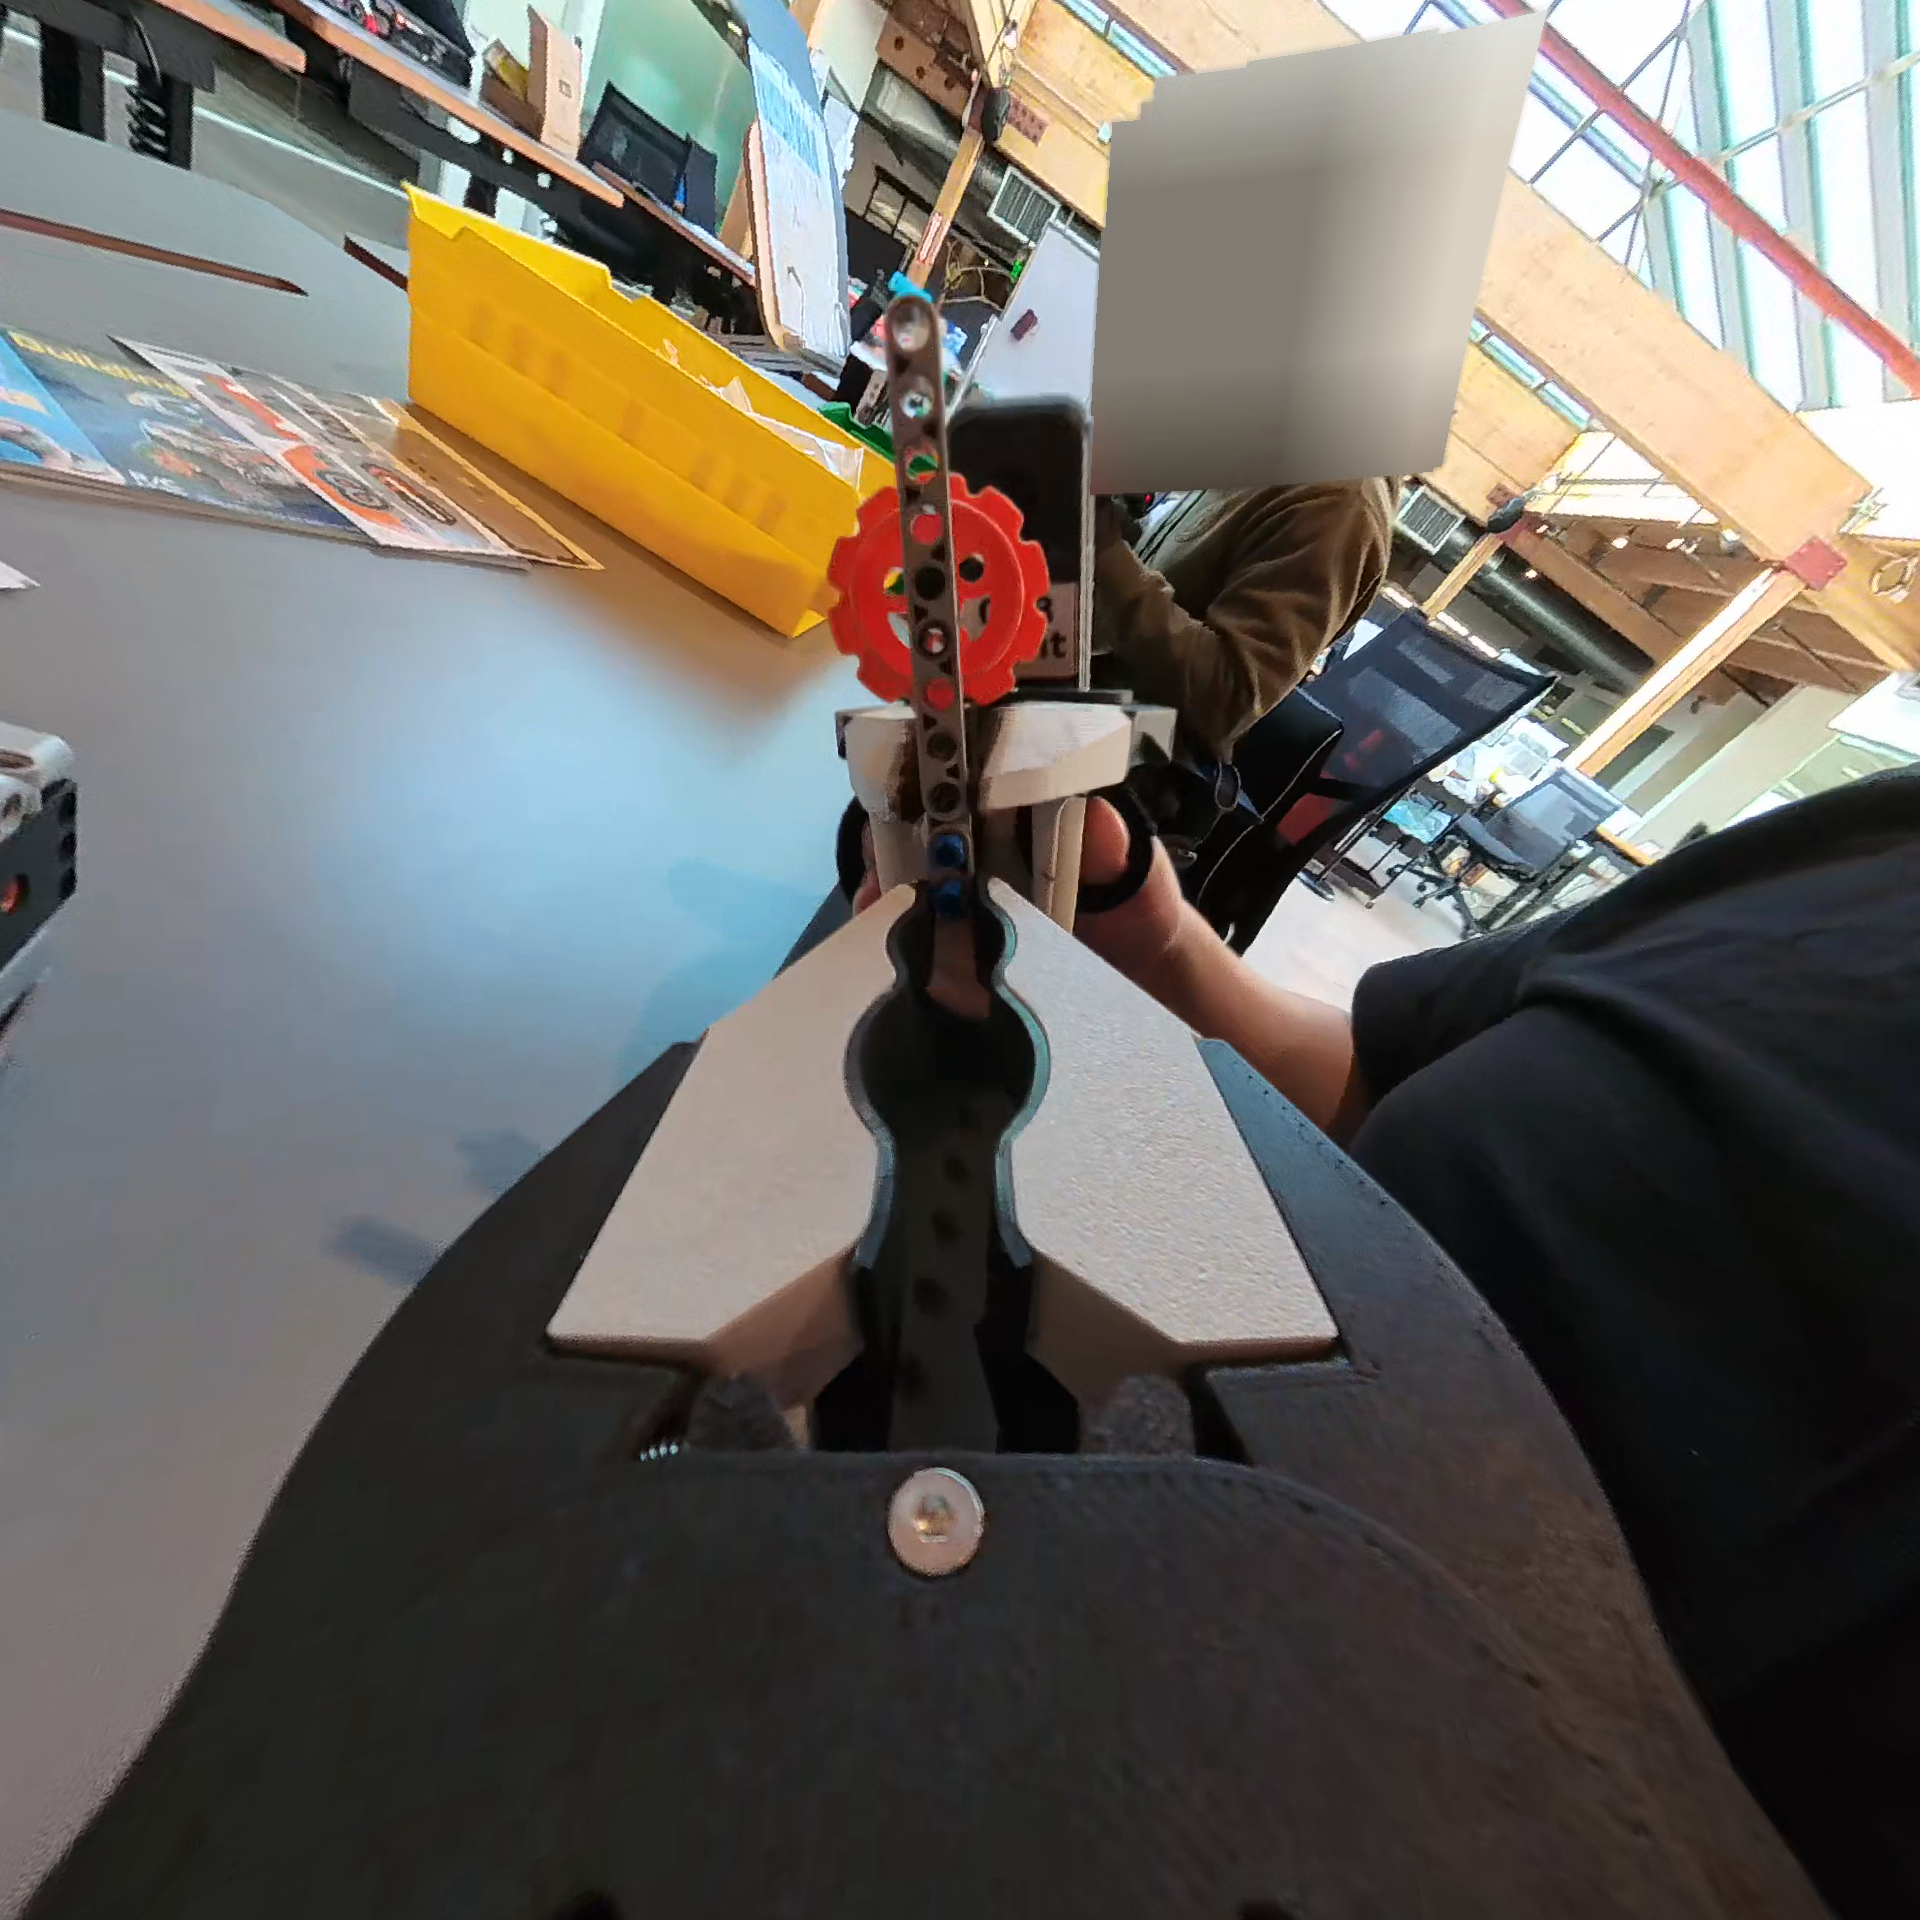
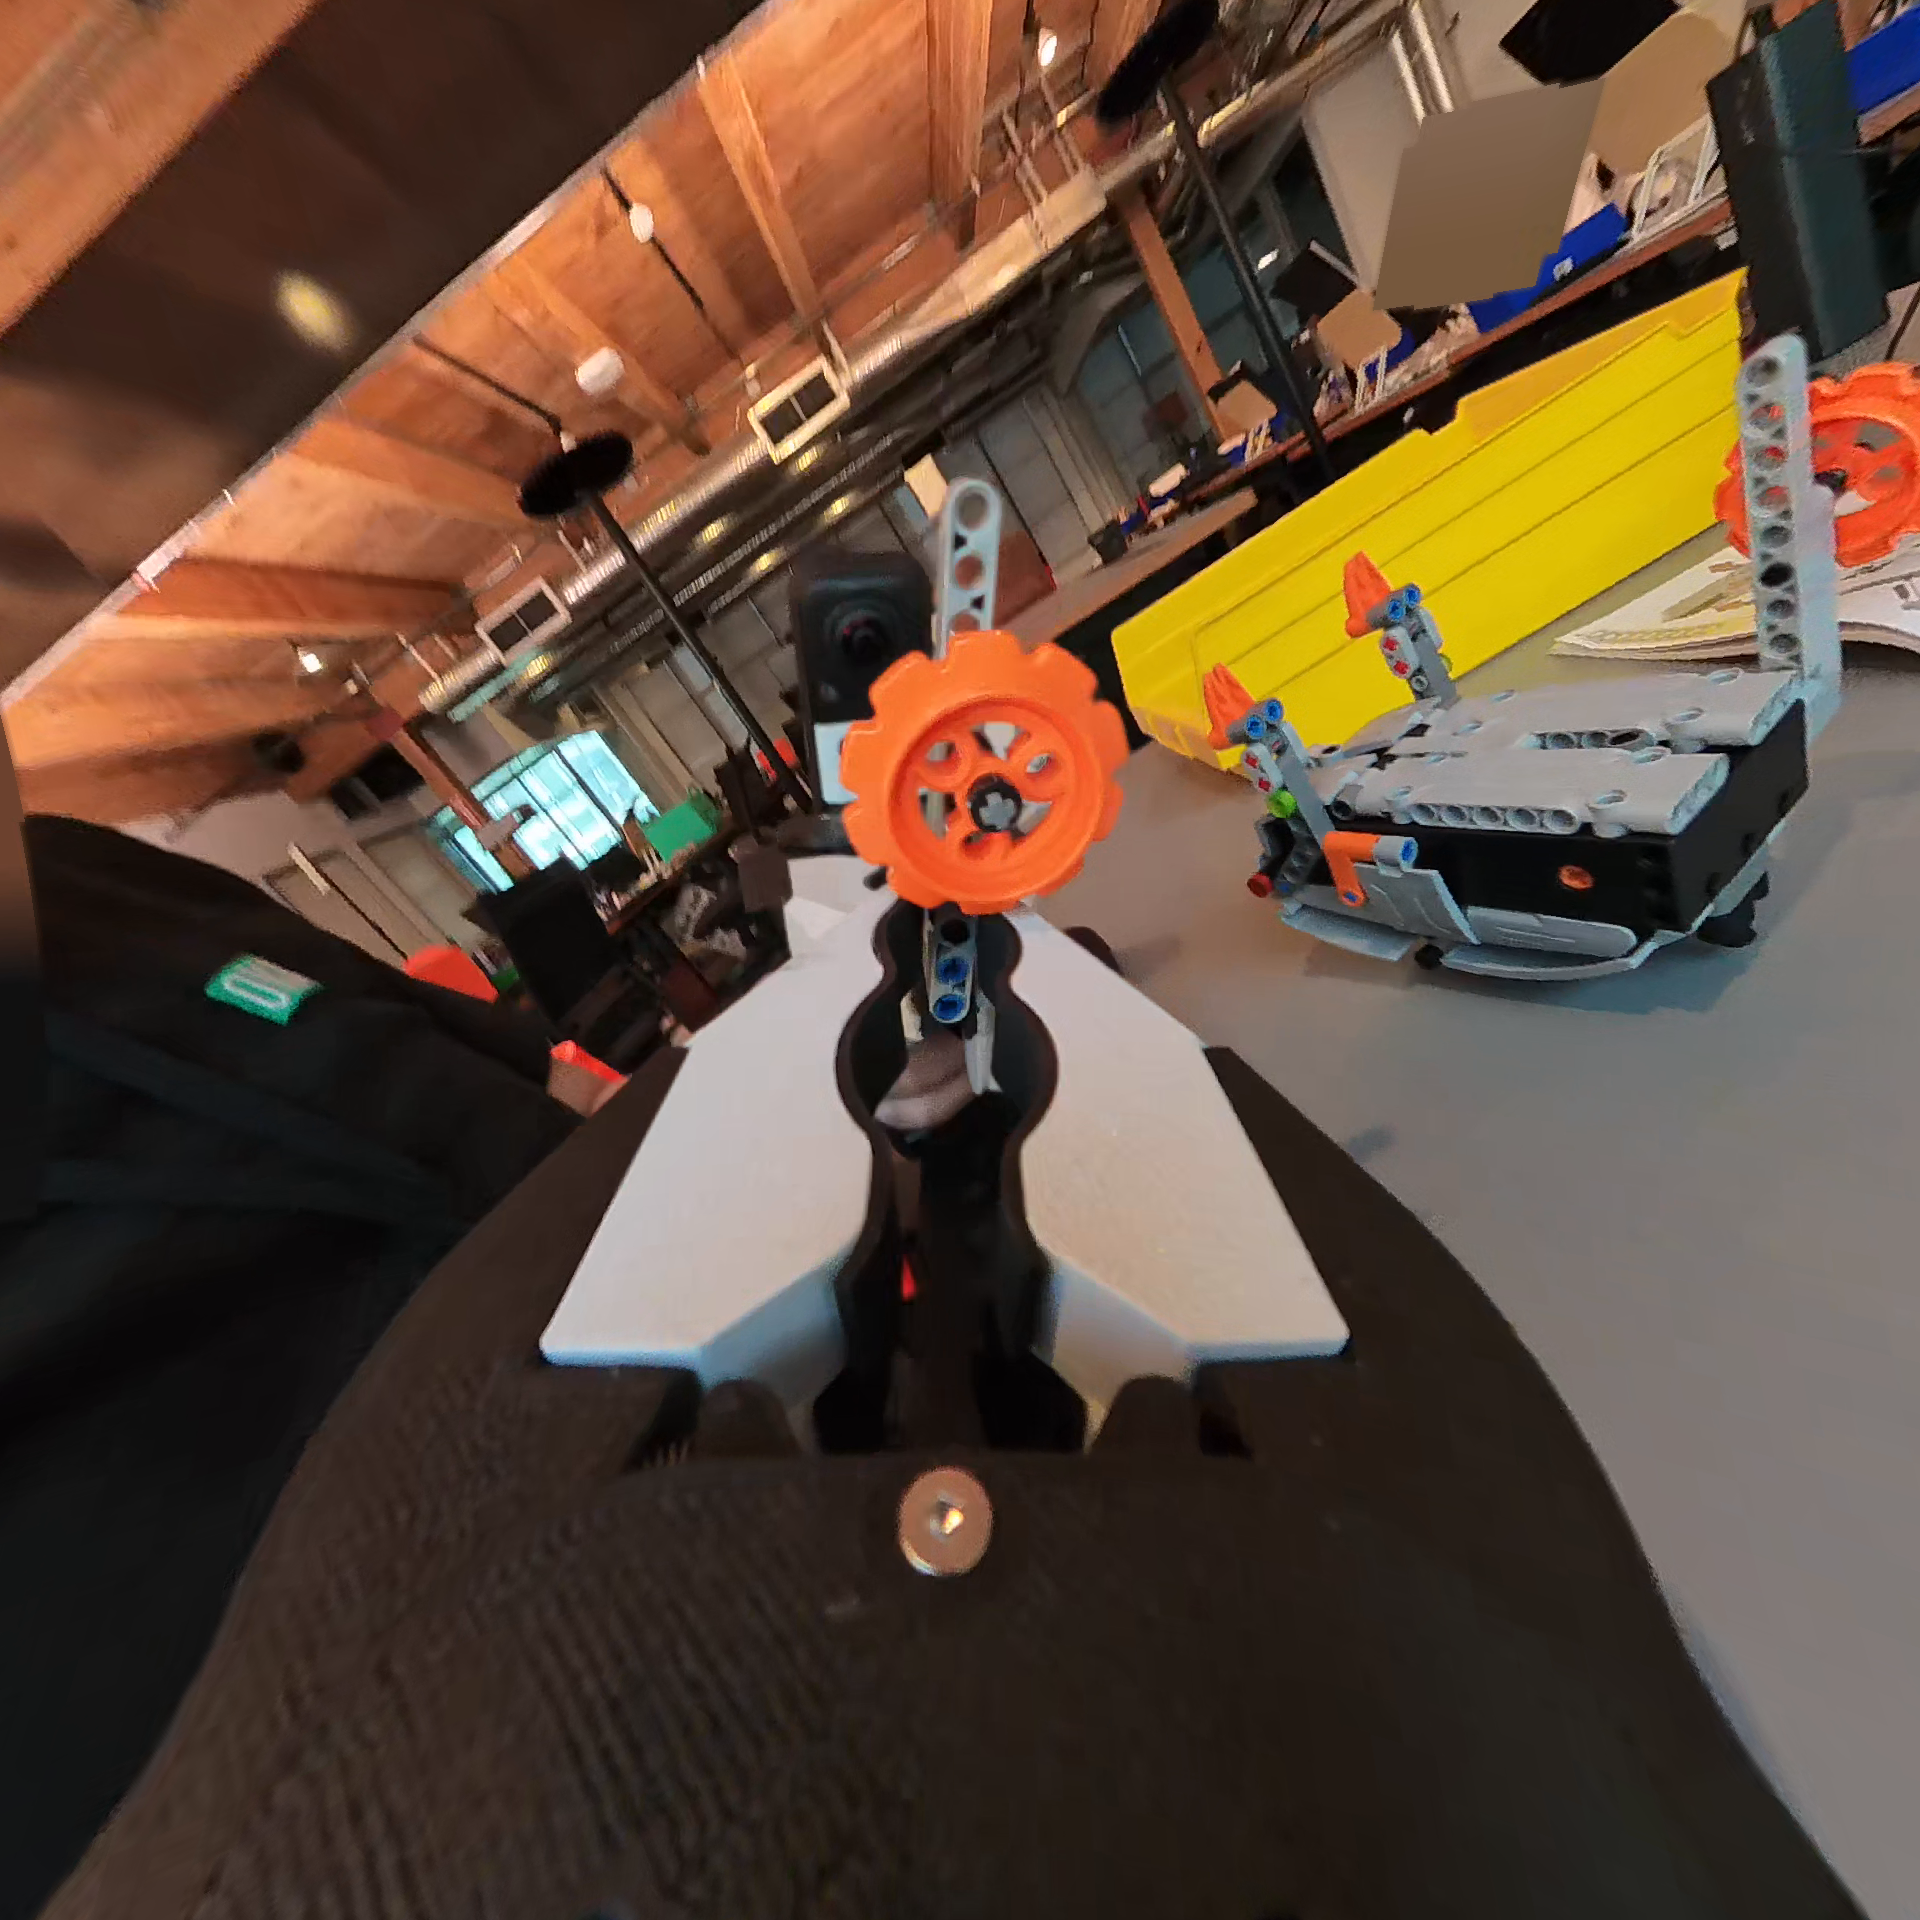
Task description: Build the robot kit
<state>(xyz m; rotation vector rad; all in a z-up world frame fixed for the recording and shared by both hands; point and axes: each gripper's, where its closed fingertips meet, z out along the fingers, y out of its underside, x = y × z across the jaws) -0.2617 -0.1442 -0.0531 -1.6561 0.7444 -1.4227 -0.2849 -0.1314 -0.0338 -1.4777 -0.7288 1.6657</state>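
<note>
A grey perforated beam point(image 1: 923, 540) carries an orange toothed wheel point(image 1: 935, 603) and blue pins near its lower end. It stands upright above the grey table point(image 1: 416, 831). My left gripper point(image 1: 945, 896) is shut on the beam's lower end at the blue pins. My right gripper point(image 1: 951, 758) faces it from behind the beam, held by a hand point(image 1: 1132, 894). In the right wrist view, my right gripper point(image 2: 951, 930) is shut on the same beam point(image 2: 971, 540) just below the wheel point(image 2: 982, 774). The left gripper's camera point(image 2: 857, 634) shows behind it.
A grey and black brick vehicle model point(image 2: 1507, 821) sits on the table point(image 2: 1558, 1195), with an upright grey beam point(image 2: 1777, 520) and a second orange wheel point(image 2: 1860, 468). A yellow bin point(image 1: 623, 416) and open booklets point(image 1: 260, 436) lie beyond. A person's black sleeve point(image 1: 1662, 1143) is at the right. The tips of both grippers are at nearly the same place.
</note>
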